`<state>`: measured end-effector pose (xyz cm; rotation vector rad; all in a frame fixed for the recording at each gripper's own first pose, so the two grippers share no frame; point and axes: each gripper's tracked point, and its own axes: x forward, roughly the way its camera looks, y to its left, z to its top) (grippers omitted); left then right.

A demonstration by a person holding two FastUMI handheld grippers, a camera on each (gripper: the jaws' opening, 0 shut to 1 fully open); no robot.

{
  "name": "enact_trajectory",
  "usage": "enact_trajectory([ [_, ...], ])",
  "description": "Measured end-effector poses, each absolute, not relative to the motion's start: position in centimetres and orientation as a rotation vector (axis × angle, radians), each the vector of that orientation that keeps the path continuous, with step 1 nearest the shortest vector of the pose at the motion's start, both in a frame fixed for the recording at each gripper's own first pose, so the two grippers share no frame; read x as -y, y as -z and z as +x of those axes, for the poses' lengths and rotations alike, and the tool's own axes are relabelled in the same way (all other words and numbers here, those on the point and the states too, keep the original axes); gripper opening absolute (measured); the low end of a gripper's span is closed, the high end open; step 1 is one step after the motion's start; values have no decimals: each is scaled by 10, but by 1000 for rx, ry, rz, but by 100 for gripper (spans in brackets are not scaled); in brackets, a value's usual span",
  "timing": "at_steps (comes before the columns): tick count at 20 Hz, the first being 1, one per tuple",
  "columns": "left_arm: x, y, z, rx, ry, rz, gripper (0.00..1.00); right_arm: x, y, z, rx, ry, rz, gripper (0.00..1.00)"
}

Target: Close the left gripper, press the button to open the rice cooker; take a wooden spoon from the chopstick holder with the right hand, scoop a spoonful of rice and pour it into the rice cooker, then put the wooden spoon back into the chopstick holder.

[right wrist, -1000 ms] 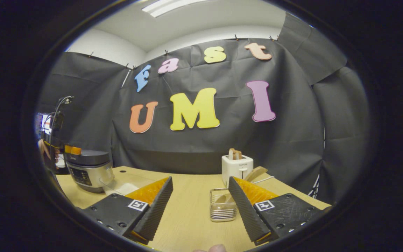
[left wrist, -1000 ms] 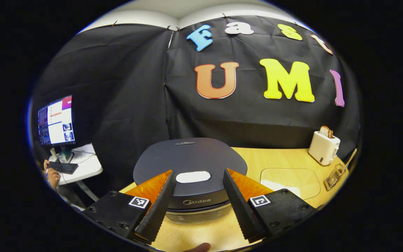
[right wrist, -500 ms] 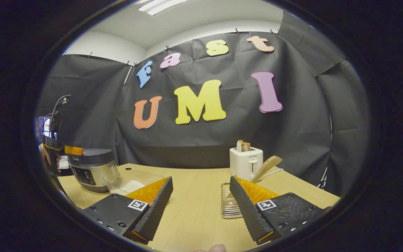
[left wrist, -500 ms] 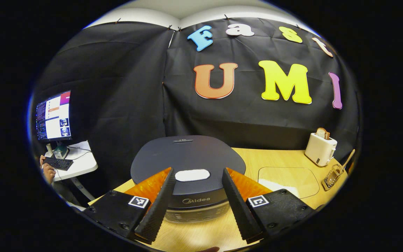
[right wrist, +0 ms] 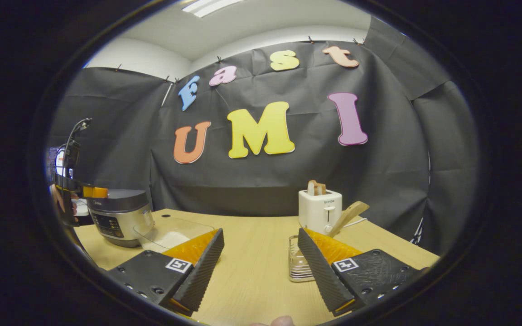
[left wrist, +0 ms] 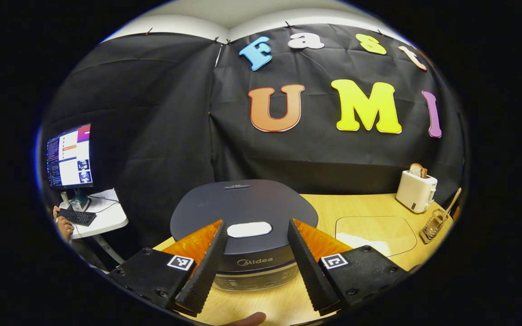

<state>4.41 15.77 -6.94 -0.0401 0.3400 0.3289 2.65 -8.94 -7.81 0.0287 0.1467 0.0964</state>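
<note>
The dark rice cooker [left wrist: 244, 213] stands with its lid down, close in front in the left gripper view. Its pale oval button [left wrist: 249, 229] lies between the fingers of my left gripper [left wrist: 254, 260], which is open above the cooker's front edge. In the right gripper view my right gripper [right wrist: 259, 267] is open over the table. The wire chopstick holder [right wrist: 296, 265] sits just behind its right finger, with the wooden spoon [right wrist: 348, 215] leaning out of it. The rice cooker [right wrist: 118, 217] stands far left there, with the left gripper [right wrist: 89, 192] over it. A clear tray of rice [left wrist: 374, 233] lies right of the cooker.
A white toaster [right wrist: 320, 210] with bread stands at the back of the wooden table [right wrist: 252, 244]. The clear rice tray [right wrist: 170, 233] lies beside the cooker. Off the table's left side stand a monitor [left wrist: 70, 156] and a keyboard [left wrist: 76, 217] with a person's hand [left wrist: 64, 226].
The left gripper view has shifted slightly, with the cooker still between the open fingers. The right gripper has come nearer the chopstick holder, now partly behind its right finger.
</note>
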Motion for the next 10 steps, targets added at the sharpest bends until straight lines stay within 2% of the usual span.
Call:
enact_trajectory([
  [4,-153,68,46,-330,-304,-45,86,91,65,21,-117,-77,10,96],
  [6,-143,62,44,-337,-285,-78,89,92,59,19,-105,-64,13,97],
  [7,-137,55,46,-326,-276,-81,100,93,55,18,-98,-56,20,96],
  [10,-112,25,46,-262,-240,-53,100,97,43,15,-77,-36,20,96],
])
